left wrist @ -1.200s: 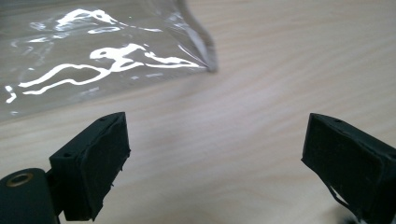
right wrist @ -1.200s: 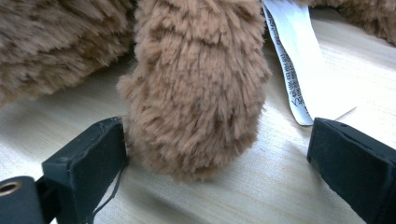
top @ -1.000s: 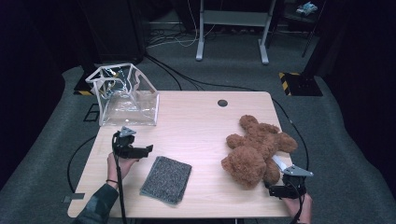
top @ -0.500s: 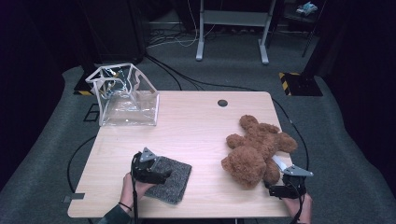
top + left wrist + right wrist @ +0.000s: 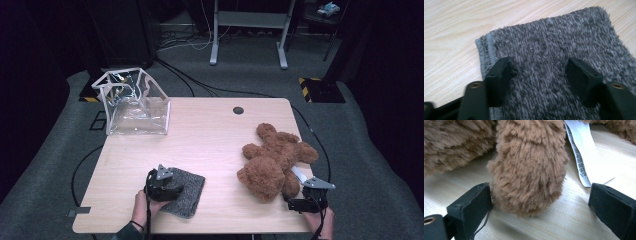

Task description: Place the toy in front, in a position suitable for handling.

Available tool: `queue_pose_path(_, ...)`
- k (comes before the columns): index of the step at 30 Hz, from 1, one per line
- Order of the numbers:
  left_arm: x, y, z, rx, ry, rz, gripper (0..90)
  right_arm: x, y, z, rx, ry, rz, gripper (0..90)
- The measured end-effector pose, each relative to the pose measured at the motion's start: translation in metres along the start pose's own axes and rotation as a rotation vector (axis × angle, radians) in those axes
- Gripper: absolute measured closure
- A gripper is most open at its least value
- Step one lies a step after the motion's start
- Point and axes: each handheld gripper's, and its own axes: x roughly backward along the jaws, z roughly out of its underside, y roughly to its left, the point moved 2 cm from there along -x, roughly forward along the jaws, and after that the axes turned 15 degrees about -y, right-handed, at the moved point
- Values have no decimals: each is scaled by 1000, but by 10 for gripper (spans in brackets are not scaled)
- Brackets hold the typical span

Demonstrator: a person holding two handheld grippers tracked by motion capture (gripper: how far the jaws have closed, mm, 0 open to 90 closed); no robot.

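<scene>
Tongs on our left (image 5: 537, 72) have just been closing, pressed into the grey knit cloth (image 5: 185, 190) at the tabletop's (image 5: 215, 140) near edge — we judge pinch-and-lift comes next — while our right tongs (image 5: 540, 200) gape around the teddy bear's (image 5: 275, 160) leg.

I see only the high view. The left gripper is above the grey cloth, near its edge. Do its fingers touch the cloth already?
Observer: Yes. In the left gripper view, both fingers of the left gripper dig their tips into the grey cloth. The jaws have just been closing, with cloth between them, but no fold is pinched up yet.
Operator: And the right gripper, does it hold the teddy bear?
Observer: No. The right gripper stands open around one limb of the teddy bear. One finger is at the fur, the other is apart from it.
Operator: Is anything near that other finger?
Observer: A white tag lies on the table beside it.
</scene>
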Motion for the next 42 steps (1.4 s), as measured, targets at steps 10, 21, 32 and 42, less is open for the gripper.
queue_pose_path(10, 5, -3, 4, -21, -43, 6, 769, 0, 0, 0, 0, 0, 0, 41)
queue_pose_path(21, 26, 17, -1, 61, -102, -15, 789, 0, 0, 0, 1, 0, 0, 41)
queue_pose_path(32, 29, 35, 14, 124, -74, -67, 492, 0, 0, 0, 1, 1, 1, 43)
queue_pose_path(42, 28, 36, 8, 130, -86, -55, 275, 1, 0, 0, 3, 3, 0, 53)
